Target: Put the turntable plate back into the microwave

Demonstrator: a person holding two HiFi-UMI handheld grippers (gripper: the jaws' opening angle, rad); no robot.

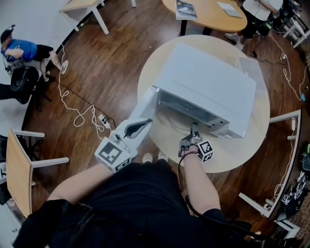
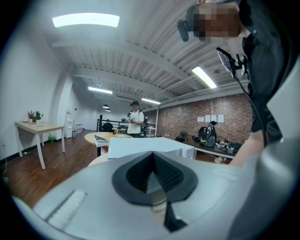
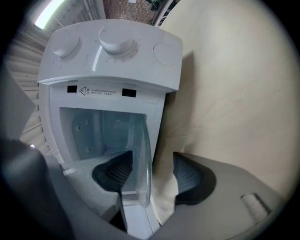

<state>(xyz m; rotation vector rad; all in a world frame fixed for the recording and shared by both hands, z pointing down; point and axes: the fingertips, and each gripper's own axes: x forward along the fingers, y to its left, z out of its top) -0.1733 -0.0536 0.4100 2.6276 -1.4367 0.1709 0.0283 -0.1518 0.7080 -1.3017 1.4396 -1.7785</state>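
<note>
The white microwave [image 1: 208, 82] stands on a round pale table [image 1: 242, 150] with its door [image 1: 147, 102] swung open to the left. In the right gripper view the microwave [image 3: 112, 51] appears turned on its side. The clear glass turntable plate [image 3: 143, 154] shows edge-on at the mouth of the cavity. My right gripper [image 3: 150, 173] is open around the plate's rim: the glass lies close to one pad, with a clear gap to the other pad [image 3: 187, 176]. In the head view this right gripper [image 1: 195, 131] is at the cavity's front edge. My left gripper [image 1: 145, 124] hovers by the door, shut and empty [image 2: 152, 180].
A power strip and white cable [image 1: 82, 114] lie on the wooden floor to the left. A second round table [image 1: 203, 14] with booklets stands behind. A seated person [image 1: 22, 51] is at far left, and chairs [image 1: 22, 164] ring the table.
</note>
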